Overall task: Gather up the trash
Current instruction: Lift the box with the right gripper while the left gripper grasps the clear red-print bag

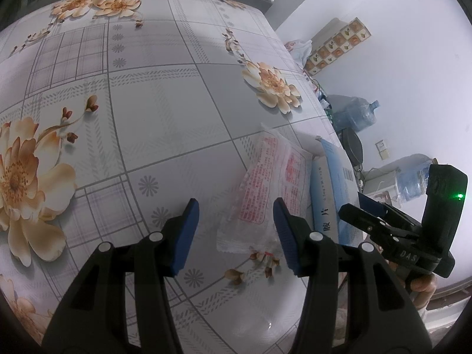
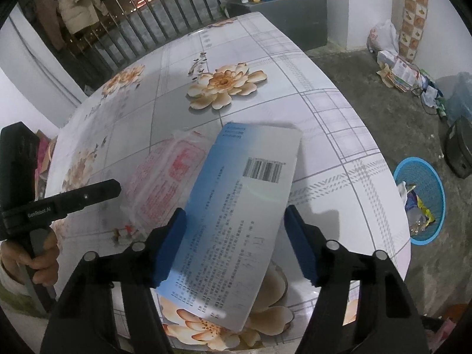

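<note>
My right claw (image 2: 234, 244) stands spread wide around the blue-and-white box (image 2: 236, 215), which lies flat near the right edge of the surface (image 2: 339, 135); neither pad grips it yet. I judge I should square the pads to its long sides, lower, then close firmly, since thin card may slip or buckle. My left claw (image 1: 236, 233) is also open, holding nothing, over the clear printed wrapper (image 1: 265, 194) just beside the box. The blue basket (image 2: 424, 200) waits on the floor.

Left tool (image 1: 236, 233) jaws apart; right tool (image 2: 236, 242) jaws apart.
</note>
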### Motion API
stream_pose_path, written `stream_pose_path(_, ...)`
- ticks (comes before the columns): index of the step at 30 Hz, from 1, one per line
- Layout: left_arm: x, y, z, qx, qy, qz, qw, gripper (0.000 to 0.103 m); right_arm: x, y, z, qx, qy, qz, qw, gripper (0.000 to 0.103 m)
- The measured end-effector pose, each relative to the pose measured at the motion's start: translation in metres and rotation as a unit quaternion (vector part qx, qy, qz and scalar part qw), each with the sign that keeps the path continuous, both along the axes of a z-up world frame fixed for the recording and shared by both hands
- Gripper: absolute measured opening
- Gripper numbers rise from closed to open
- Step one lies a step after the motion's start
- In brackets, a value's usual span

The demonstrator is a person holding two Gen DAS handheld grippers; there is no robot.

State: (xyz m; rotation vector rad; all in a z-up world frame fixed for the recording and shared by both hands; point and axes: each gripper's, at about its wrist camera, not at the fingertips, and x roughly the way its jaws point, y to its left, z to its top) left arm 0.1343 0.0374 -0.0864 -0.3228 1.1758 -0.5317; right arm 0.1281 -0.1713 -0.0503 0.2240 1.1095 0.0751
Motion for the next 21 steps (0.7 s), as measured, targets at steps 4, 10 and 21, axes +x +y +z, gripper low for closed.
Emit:
stream_pose_path(4, 0.0011, 0.0004, -0.0003, 0.001, 0.0, -0.001, 1.0, 0.049, 0.0001, -0.0072, 0.0003, 0.01, -0.001, -0.009, 1.0, 0.054)
stream_pose_path(10, 0.0024, 0.0003, 0.0, 0.003, -0.001, -0.001, 1.0, 0.049, -0.0003, -0.0094, 0.0004, 0.02, 0.002, -0.009, 1.0, 0.054)
stream_pose_path(21, 0.0017, 0.0071, -0.0013, -0.001, 0.007, 0.001, 1.0, 0.048, -0.0013, -0.0013, -0.0034, 0.011, 0.01, 0.008, 1.0, 0.07)
